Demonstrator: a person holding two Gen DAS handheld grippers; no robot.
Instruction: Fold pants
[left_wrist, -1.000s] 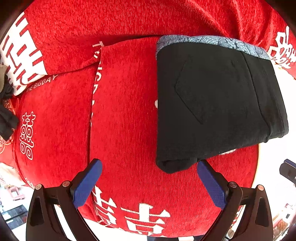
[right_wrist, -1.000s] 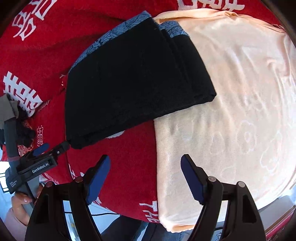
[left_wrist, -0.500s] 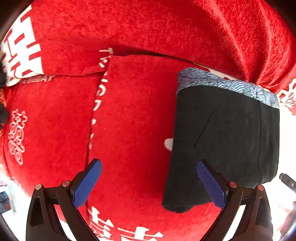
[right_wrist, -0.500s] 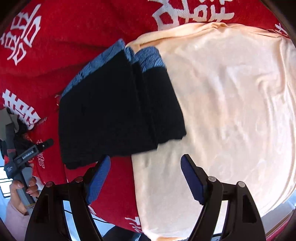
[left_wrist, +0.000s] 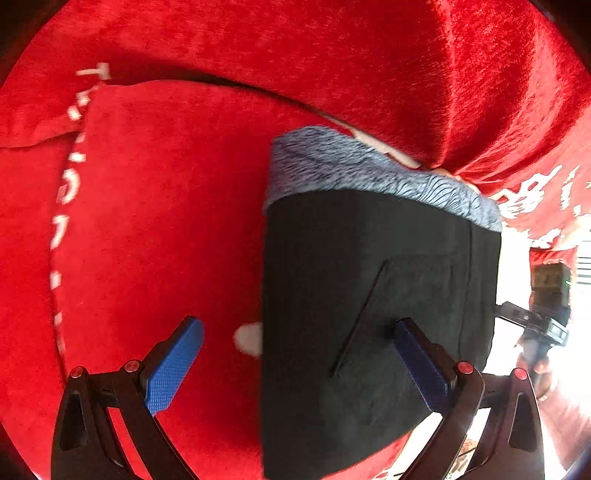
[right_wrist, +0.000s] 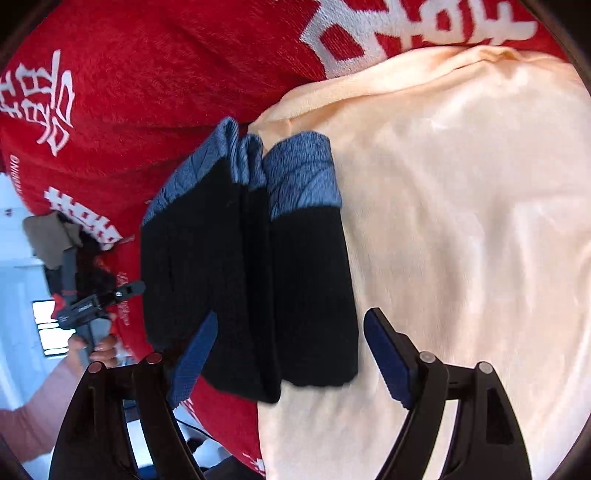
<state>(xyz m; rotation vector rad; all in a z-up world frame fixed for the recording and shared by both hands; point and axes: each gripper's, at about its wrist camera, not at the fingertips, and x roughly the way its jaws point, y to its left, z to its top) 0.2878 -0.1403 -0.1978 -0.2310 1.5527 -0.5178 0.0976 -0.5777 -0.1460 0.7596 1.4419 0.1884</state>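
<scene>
The folded black pants with a blue-grey patterned waistband lie on the red cover. In the right wrist view the pants sit across the edge between the red cover and a peach blanket. My left gripper is open, its jaws straddling the pants' left edge, the right finger over the black fabric. My right gripper is open, with the near end of the pants between its jaws. Neither holds anything. The left gripper also shows at the left of the right wrist view.
A red cover with white characters spreads over the seat and the backrest. A peach blanket covers the right part. A grey and dark cloth heap lies at the far left. The seat's front edge is just below the pants.
Both grippers have moved forward toward the pants, which now fill more of each view and lie between the jaws. The pants have not moved. Both grippers stay open.
</scene>
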